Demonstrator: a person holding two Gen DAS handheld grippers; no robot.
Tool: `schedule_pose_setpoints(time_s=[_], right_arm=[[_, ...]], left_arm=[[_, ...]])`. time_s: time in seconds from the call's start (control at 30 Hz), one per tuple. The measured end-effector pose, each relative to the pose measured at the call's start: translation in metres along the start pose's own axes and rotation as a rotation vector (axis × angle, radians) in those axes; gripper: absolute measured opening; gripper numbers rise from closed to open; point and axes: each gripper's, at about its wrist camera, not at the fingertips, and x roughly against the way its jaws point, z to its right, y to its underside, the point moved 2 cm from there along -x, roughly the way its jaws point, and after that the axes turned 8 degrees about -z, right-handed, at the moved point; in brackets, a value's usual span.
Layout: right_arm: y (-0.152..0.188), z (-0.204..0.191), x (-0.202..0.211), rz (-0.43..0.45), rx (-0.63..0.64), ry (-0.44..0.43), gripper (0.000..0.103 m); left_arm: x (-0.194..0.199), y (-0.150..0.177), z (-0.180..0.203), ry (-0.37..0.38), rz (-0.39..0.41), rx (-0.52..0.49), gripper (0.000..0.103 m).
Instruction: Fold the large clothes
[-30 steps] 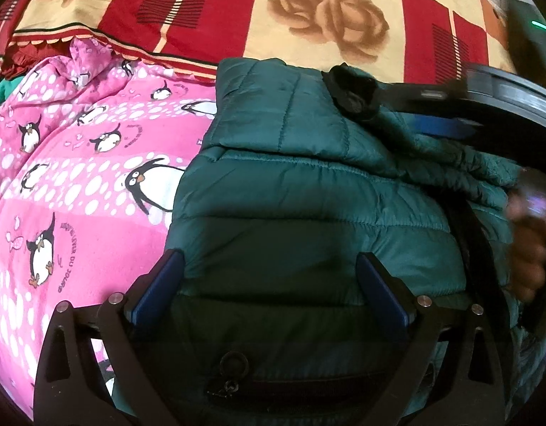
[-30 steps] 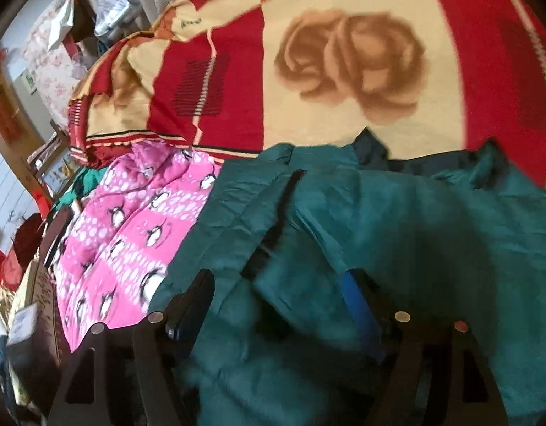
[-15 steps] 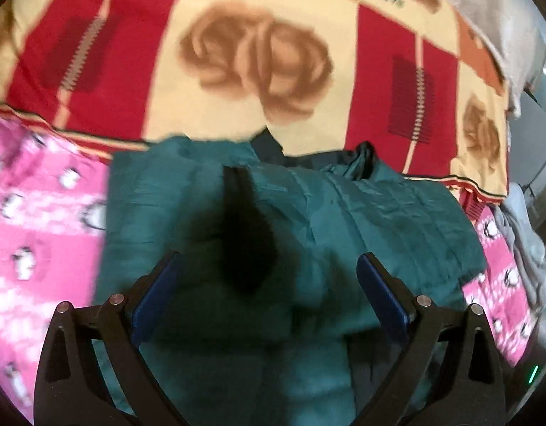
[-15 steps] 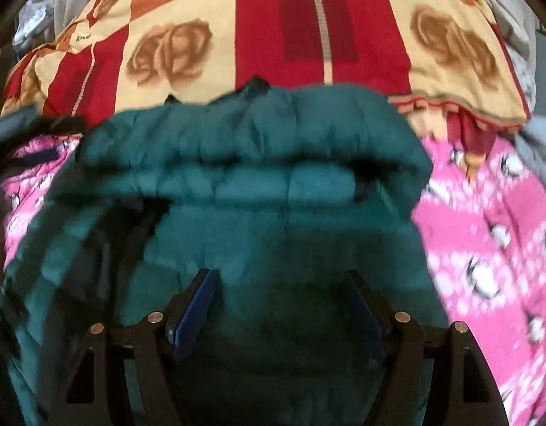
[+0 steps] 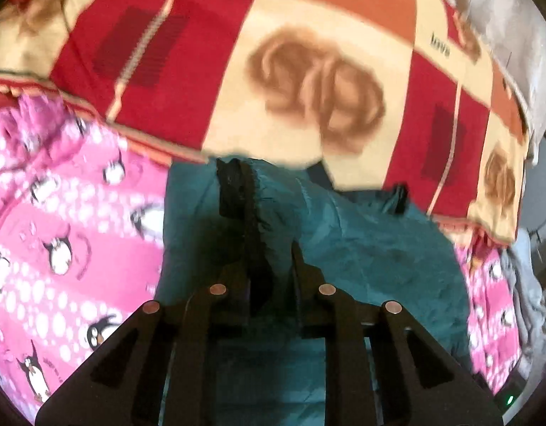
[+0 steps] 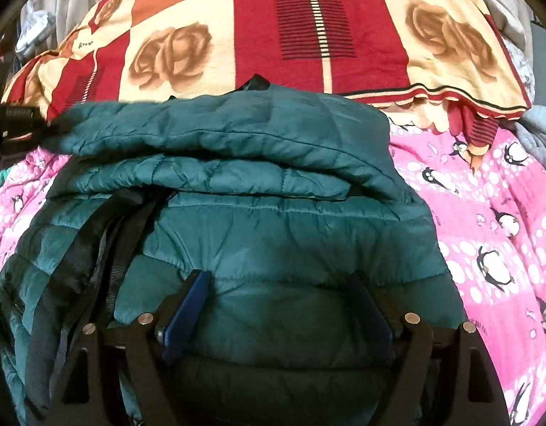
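A teal quilted puffer jacket (image 6: 258, 220) with black trim lies on a pink penguin-print sheet. In the left wrist view my left gripper (image 5: 269, 266) is shut on a raised ridge of the jacket (image 5: 361, 248), at its black-edged hem. In the right wrist view my right gripper (image 6: 280, 284) is open, its blue-padded fingers (image 6: 187, 305) astride the near part of the jacket, low over it. A folded sleeve or flap (image 6: 219, 131) lies across the jacket's far side.
A red, cream and orange rose-print blanket (image 6: 308, 35) is piled behind the jacket. The pink penguin sheet (image 6: 493, 213) spreads left and right. Grey clothes (image 5: 528, 284) lie at the far right edge.
My left gripper has closed on the jacket's edge; it was open before. The right gripper has swung over the jacket's near part and stays open.
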Motion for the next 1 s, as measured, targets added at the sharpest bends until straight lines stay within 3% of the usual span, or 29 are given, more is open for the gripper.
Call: schedule_pose_setpoints(time_s=[0.07,0.13,0.23,0.3,0.37,0.5,0.57,0.67,0.8,0.93,1.0], right_arm=[[-0.007,0.006,0.009,-0.03,-0.025,-0.034,0.08],[-0.022,0.017,0.032,0.005,-0.043,-0.054,0.08],[-0.06,0.036,0.068,0.106,-0.031,-0.004,0.08],[-0.095,0.049,0.07,0.13,-0.023,0.033,0.08],[-0.121,0.058,0.054,0.113,-0.04,0.03,0.08],[-0.148,0.056,0.013,0.062,-0.049,-0.057,0.078],[-0.15,0.05,-0.012,0.024,-0.028,-0.073,0.078],[-0.14,0.047,-0.048,-0.062,-0.016,-0.069,0.081],[-0.129,0.052,-0.064,-0.126,-0.023,-0.134,0.084],[-0.137,0.049,-0.061,-0.193,0.003,-0.118,0.084],[-0.147,0.047,-0.037,-0.125,-0.024,-0.098,0.082]], left_arm=[[-0.007,0.005,-0.001,-0.015,-0.047,-0.007,0.021],[0.0,0.004,0.003,0.0,-0.032,-0.02,0.021],[0.02,-0.006,0.011,-0.039,0.084,-0.027,0.041],[0.032,-0.015,0.02,-0.088,0.197,-0.028,0.068],[0.034,-0.019,0.031,-0.104,0.257,-0.069,0.07],[0.017,-0.023,0.049,-0.149,0.297,-0.125,0.07],[-0.013,-0.025,0.052,-0.184,0.207,-0.154,0.07],[-0.072,-0.018,0.04,-0.235,-0.029,-0.143,0.071],[-0.082,-0.006,0.029,-0.234,-0.038,-0.156,0.075],[-0.081,-0.008,0.019,-0.215,-0.046,-0.137,0.079],[-0.07,-0.009,0.018,-0.219,-0.017,-0.136,0.079]])
